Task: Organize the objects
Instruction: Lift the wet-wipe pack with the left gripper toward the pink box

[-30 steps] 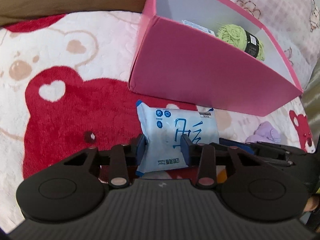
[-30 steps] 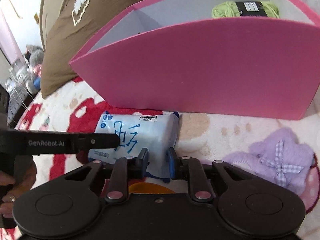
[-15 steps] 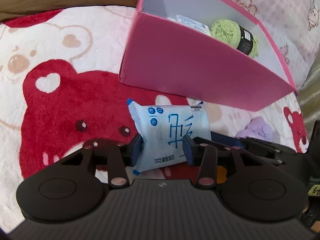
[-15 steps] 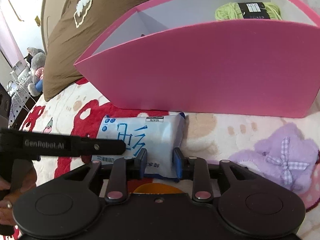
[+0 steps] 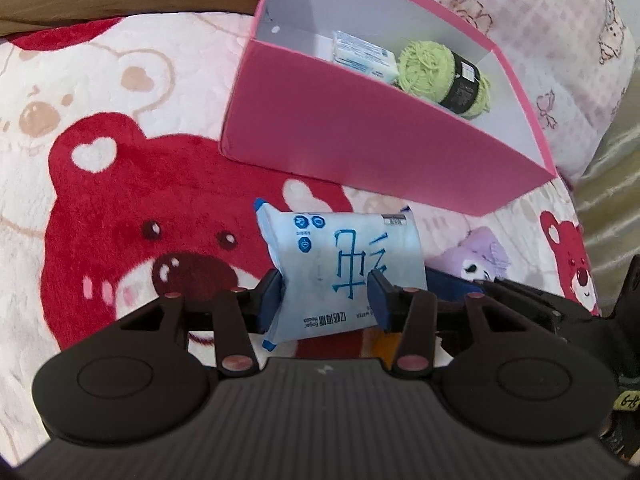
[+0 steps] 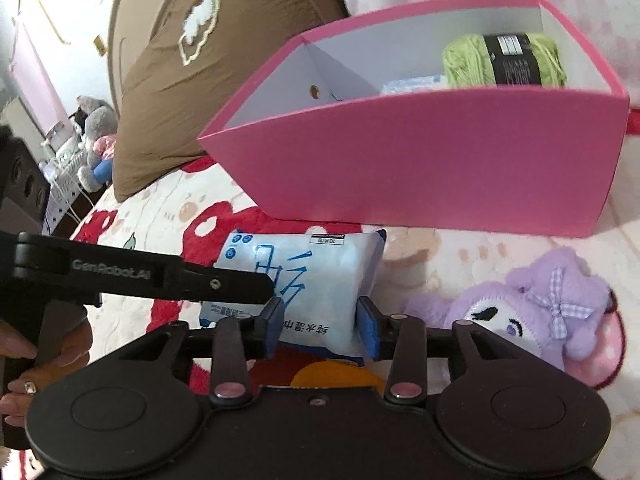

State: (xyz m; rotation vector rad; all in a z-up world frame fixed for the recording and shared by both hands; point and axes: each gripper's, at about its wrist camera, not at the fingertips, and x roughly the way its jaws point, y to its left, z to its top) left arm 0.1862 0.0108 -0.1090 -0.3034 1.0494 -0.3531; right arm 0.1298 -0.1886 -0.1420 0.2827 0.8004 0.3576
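Note:
A white-and-blue wet wipes pack (image 5: 340, 256) hangs just above the bear blanket, in front of the pink box (image 5: 360, 136). My left gripper (image 5: 326, 300) has its blue pads on the pack's near end, its jaws opening. My right gripper (image 6: 320, 328) has the same pack (image 6: 304, 272) between its pads from the other side, jaws opening too, and both pads touch it. In the right wrist view the left gripper's black finger (image 6: 160, 276) lies across the pack. Inside the pink box (image 6: 440, 168) lie a green yarn ball (image 5: 440, 72) and a second wipes pack (image 5: 360, 56).
A purple plush toy (image 6: 540, 312) lies on the blanket to the right of the pack. A brown pillow (image 6: 180, 80) leans behind the box on the left. The red bear print (image 5: 140, 220) spreads out to the left. A hand (image 6: 24, 384) holds the left gripper's handle.
Both grippers have risen with the wipes pack, so more of the box's inside shows. The jaws of both stand wider apart than before, the right one's most clearly.

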